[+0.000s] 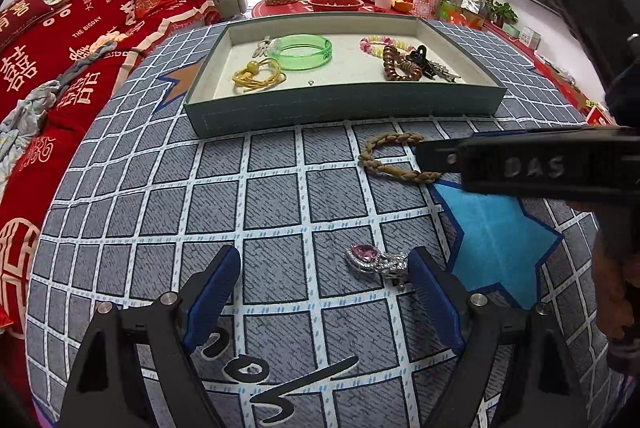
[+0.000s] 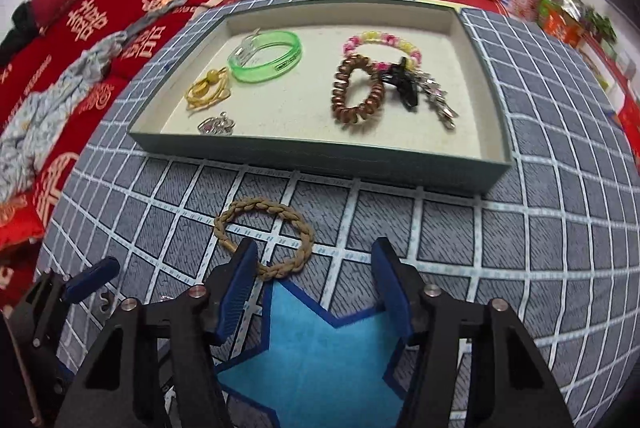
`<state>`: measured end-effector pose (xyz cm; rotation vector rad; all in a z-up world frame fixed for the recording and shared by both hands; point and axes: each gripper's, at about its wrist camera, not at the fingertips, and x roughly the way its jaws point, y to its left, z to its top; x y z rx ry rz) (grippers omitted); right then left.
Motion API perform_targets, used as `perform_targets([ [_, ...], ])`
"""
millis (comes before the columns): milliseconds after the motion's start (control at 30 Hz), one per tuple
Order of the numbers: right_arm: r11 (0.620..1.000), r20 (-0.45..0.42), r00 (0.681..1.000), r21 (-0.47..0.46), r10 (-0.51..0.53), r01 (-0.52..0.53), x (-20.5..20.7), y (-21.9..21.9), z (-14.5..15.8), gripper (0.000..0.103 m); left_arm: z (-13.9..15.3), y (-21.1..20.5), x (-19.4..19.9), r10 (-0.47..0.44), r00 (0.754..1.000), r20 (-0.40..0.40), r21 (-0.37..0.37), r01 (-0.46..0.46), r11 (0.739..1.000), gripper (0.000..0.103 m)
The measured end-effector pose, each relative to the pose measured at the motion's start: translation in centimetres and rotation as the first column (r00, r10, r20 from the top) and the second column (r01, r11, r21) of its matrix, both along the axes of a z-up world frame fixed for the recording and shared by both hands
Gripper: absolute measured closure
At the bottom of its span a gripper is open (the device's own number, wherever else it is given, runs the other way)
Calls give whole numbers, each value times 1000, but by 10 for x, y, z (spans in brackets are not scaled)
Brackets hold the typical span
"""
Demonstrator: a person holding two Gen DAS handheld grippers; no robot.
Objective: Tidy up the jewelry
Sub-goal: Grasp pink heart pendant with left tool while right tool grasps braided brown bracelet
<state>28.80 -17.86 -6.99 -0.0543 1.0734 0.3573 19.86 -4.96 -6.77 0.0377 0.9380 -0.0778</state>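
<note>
the left gripper [image 1: 324, 292] is hanging low over the grid-patterned cloth [image 1: 160, 196] with its blue pads spread wide and nothing between them. its right pad [image 1: 430, 292] is lying just beside, maybe touching, the silver end of a pink-stoned pendant [image 1: 370, 258], which is resting on the cloth ahead of that finger, not centred in the gap. judging by that, the gripper is lining up on the pendant and would need to shift a little toward its right before closing.

the right gripper [image 2: 316, 280] is also standing open and empty. its left pad [image 2: 240, 284] is overlapping the near rim of a braided tan ring [image 2: 264, 234], lying flat on the cloth, with most of the loop sitting ahead and to the left of the gap. whether the pad is touching the braid or just passing above it is hard to tell from this angle. the wide stance suits a thin, flat loop that has to be pinched across one strand.

beyond both loose pieces, the shallow tray [image 2: 320, 158] is sitting on the cloth, already holding sorted items: a green bangle [image 2: 266, 62], a yellow corded piece [image 2: 208, 90], a small silver charm [image 2: 216, 126], a brown coiled band [image 2: 358, 88], a pink and yellow beaded bracelet [image 2: 380, 42] and a black clip [image 2: 404, 84]. rings are lying flat and apart, which looks like the layout being aimed for; the pendant and braid seem the last two left outside.
</note>
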Motion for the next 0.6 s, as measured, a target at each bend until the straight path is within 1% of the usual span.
perform_targets([
  [67,998,19,999,-50,35,-34,0,9,-1,43,-2,-2,1,-5,1000,-9,8,5,1000,14],
  [100,996,27,998,-69,49,-47,-1,13,-1,47,-3,-2,1,-7,1000,-10,11,7,1000,14],
  [133,996,28,998,-75,57,-54,0,14,-2,52,-2,-3,1,-7,1000,-7,11,7,1000,14],
  [167,995,28,998,-76,61,-59,0,16,-1,55,-2,-3,1,-7,1000,-7,11,7,1000,14],
  [233,994,30,998,-88,62,-59,1,18,-1,66,-2,-3,2,-5,1000,-8,9,6,1000,14],
  [300,990,43,997,-126,69,-63,-1,21,-2,71,-2,-2,2,-5,1000,-10,7,6,1000,14],
  [333,989,44,996,-127,78,-71,-3,22,-1,78,-2,-2,2,-5,1000,-10,7,5,1000,14],
  [367,989,41,996,-124,80,-75,-4,22,-1,83,-2,-2,2,-4,1000,-10,9,4,1000,14],
  [400,989,39,996,-125,80,-74,-4,22,0,93,-2,-3,2,-3,1000,-9,10,4,1000,14],
  [433,990,38,996,-124,77,-71,-5,21,0,95,-2,-3,2,-4,1000,-9,11,4,1000,14],
  [467,991,37,997,-118,72,-67,-6,19,1,95,-2,-3,3,-11,1000,-9,4,11,1000,21],
  [500,992,36,997,-111,67,-63,-7,18,1,96,-1,-4,2,-26,1000,-5,-8,26,1000,36],
  [533,993,38,997,-103,63,-58,-9,16,2,96,0,-5,1,-35,999,-1,-3,35,999,43],
  [567,994,40,998,-96,58,-54,-9,14,2,96,1,-7,1,-52,999,0,-2,52,999,59],
  [600,995,41,998,-89,51,-47,-11,12,3,96,2,-8,1,-62,998,-1,-6,62,998,71],
])
